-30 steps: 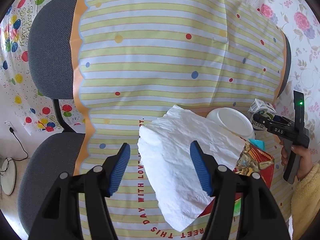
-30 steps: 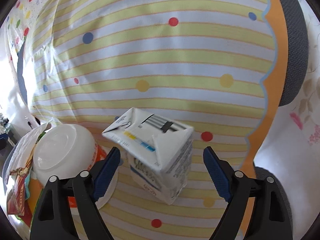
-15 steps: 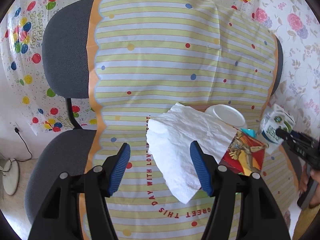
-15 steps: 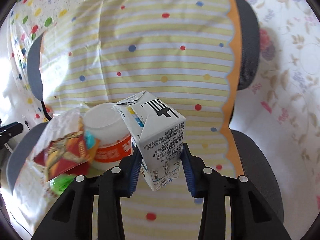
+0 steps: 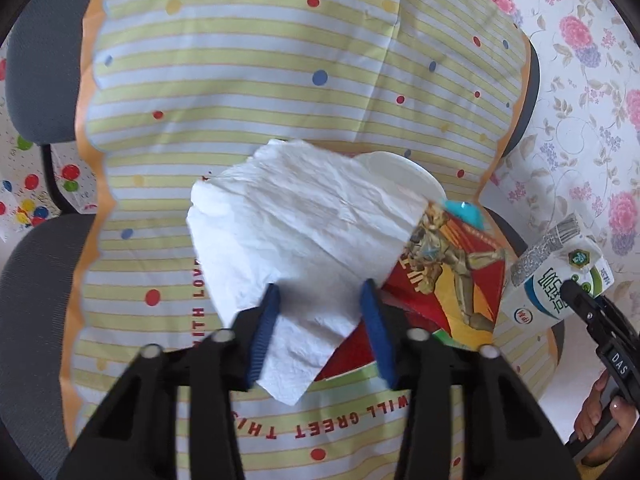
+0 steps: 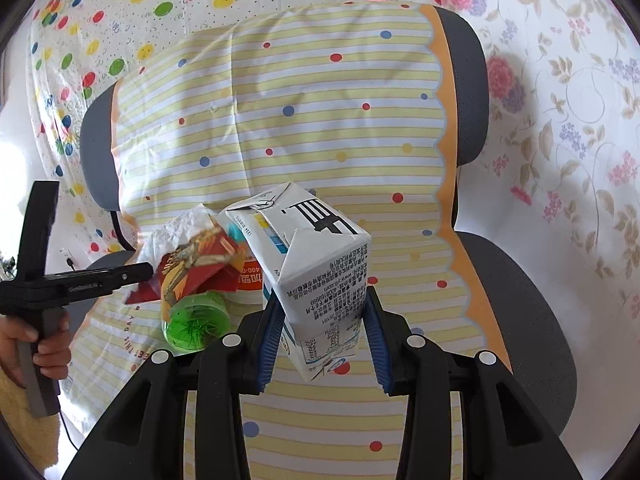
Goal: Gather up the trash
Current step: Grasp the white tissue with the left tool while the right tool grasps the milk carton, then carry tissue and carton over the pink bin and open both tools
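Note:
A white paper napkin [image 5: 304, 232] lies over a pile of trash on a chair draped in a striped cloth [image 5: 240, 80]. My left gripper [image 5: 320, 332] has its fingers partly closed around the napkin's lower corner. Under the napkin are a red snack wrapper [image 5: 448, 280] and a white cup [image 5: 400, 168]. My right gripper [image 6: 320, 340] is shut on a white milk carton [image 6: 320, 264] and holds it above the seat. The carton also shows in the left wrist view [image 5: 556, 280]. A green bottle [image 6: 196, 320] lies in the pile.
The grey office chair [image 6: 516, 320] stands against walls hung with a dotted sheet [image 6: 120, 20] and a floral sheet [image 6: 560, 80]. The left gripper's handle and hand [image 6: 36, 288] show at the left of the right wrist view.
My right gripper closed on the milk carton and lifted it back from the pile. My left gripper moved in onto the napkin and its fingers narrowed around the napkin's corner.

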A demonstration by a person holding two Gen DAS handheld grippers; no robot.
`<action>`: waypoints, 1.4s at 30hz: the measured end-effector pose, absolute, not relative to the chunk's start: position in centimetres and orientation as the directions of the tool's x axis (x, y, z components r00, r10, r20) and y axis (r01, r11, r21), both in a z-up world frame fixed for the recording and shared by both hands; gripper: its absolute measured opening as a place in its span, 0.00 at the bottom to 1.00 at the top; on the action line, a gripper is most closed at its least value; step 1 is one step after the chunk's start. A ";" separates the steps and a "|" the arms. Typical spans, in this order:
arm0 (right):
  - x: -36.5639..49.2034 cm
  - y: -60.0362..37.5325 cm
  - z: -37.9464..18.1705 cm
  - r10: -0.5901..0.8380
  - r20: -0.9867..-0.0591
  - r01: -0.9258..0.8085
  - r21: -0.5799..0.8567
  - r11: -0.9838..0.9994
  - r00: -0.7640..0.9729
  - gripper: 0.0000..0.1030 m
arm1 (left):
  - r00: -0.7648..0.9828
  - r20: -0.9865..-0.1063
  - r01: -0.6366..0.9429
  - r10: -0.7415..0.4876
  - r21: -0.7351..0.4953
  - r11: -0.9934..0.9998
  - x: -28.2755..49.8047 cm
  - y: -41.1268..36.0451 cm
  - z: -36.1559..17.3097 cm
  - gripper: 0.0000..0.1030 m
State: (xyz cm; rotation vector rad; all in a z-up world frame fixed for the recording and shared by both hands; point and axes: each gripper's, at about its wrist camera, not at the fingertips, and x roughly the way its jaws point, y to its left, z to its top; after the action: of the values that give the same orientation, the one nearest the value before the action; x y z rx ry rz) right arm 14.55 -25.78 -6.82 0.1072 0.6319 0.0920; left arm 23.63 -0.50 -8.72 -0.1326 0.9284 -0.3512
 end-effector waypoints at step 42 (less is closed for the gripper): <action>-15.8 -39.2 -4.9 -0.310 -0.540 0.421 0.092 0.902 0.783 0.39 | 0.526 -0.486 0.790 -0.698 -0.026 0.613 -4.5 -22.7 3.2 0.00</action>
State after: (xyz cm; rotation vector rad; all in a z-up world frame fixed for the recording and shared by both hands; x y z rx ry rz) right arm -15.81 -39.24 -4.88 0.2133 0.5428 -0.3978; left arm -4.47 -22.71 3.24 0.2078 0.4830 -0.8973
